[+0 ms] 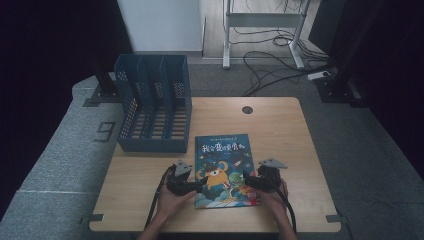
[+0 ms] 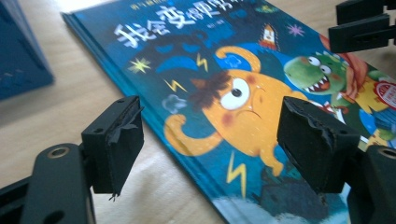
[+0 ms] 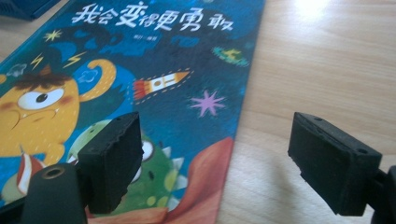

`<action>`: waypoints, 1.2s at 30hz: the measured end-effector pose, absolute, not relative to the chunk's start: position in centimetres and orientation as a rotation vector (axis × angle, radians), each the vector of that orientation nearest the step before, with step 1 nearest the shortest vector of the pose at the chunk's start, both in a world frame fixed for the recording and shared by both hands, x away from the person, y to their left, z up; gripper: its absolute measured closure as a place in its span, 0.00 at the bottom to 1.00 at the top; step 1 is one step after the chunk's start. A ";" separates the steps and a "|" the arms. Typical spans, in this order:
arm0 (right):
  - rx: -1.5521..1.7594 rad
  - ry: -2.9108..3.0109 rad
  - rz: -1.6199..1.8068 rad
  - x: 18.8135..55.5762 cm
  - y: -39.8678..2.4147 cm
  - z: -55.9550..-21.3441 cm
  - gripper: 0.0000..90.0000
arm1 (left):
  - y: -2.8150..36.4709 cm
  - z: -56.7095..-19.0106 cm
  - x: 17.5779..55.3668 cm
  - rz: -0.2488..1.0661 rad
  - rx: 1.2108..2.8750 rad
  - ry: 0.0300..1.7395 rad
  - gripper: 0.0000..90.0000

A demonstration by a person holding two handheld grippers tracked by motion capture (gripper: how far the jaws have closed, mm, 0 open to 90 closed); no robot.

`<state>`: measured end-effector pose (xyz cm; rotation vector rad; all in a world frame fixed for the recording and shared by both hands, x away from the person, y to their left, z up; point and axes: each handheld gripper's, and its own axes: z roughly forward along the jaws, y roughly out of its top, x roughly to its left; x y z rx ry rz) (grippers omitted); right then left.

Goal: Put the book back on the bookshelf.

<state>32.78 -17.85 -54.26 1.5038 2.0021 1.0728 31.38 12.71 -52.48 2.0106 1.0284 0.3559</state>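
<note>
Blue and glossy, the book (image 1: 223, 169) is seen from the high view lying flat on the wooden counter (image 1: 295, 145), cover up, at the near middle, just right of the blue file rack (image 1: 154, 102) that stands at the far left. The left claw (image 1: 201, 184) is held at the book's near left edge and the right claw (image 1: 246, 180) at its near right edge, each carried in a hand.

From the left gripper view, the left claw (image 2: 210, 144) is seen open, its jaws wide apart and straddling the book's (image 2: 224, 84) left edge, with nothing pressed between the pads. The cover is judged thin, stiff and slick, so pads may slide on it; the stacked board and pages along that edge are judged the best place for a pinch. The right claw (image 2: 362, 23) is seen beyond, at the far right corner of this view.

From the right gripper view, the right claw (image 3: 215, 158) is likewise seen open, one jaw over the cover and the other over bare counter, the book's (image 3: 154, 70) right edge lying between them. The book is judged light but broad, so it is likely to sag or swing if taken by one corner; a hold at both side edges would be steadier, and an edge must first be lifted off the counter for a jaw to get beneath.
</note>
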 end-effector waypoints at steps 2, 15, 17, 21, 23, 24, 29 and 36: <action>1.508 2.013 1.071 32.7 -17.7 -54.4 0.19 | 12.5 -52.7 31.3 0.352 2.020 1.030 0.25; 1.523 2.065 1.068 32.4 -17.5 -55.2 0.21 | 10.9 -54.1 31.1 0.315 2.079 1.035 0.22; 1.524 2.071 1.080 32.3 -17.5 -55.1 0.23 | 10.7 -54.3 31.1 0.313 2.084 1.031 0.22; 1.521 2.094 1.121 32.2 -17.4 -55.0 0.27 | 10.2 -54.4 30.8 0.331 2.103 1.018 0.21; 1.514 2.104 1.127 32.1 -17.3 -55.0 0.28 | 10.2 -54.4 30.9 0.328 2.101 1.021 0.20; 1.513 2.106 1.128 32.1 -17.2 -55.0 0.28 | 10.2 -54.4 30.9 0.325 2.097 1.025 0.20; 1.521 2.105 1.142 32.1 -17.3 -55.0 0.29 | 10.2 -54.4 30.9 0.318 2.093 1.026 0.20; 1.544 2.083 1.140 31.8 -17.5 -55.0 0.37 | 10.3 -54.3 30.9 0.327 2.091 1.039 0.25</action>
